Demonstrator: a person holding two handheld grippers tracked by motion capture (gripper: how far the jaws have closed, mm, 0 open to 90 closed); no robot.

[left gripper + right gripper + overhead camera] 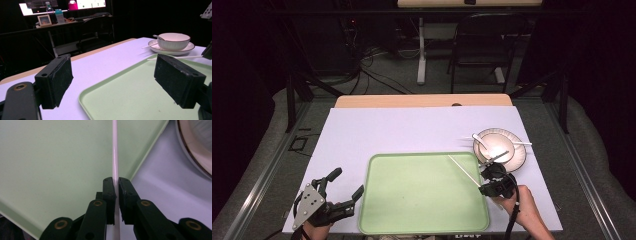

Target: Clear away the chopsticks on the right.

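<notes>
A: Chopstick [114, 152] — why is it up in the air like that?
B: The right gripper [116, 185] has its jaws pinched tight on it, so it pokes out over the tray [412, 200].
A: Where is it going?
B: Maybe onto the tray. I can't be sure.
A: And the left gripper [113, 82]?
B: Wide open, holding nothing, by the tray's left edge.
A: What's in the bowl [494, 145]?
B: 1 spoon [480, 141]. The bowl sits on a plate [520, 156].

A dark room, grey floor [402, 75], a folding chair [484, 45], and perhaps monitors [62, 5] behind.
</notes>
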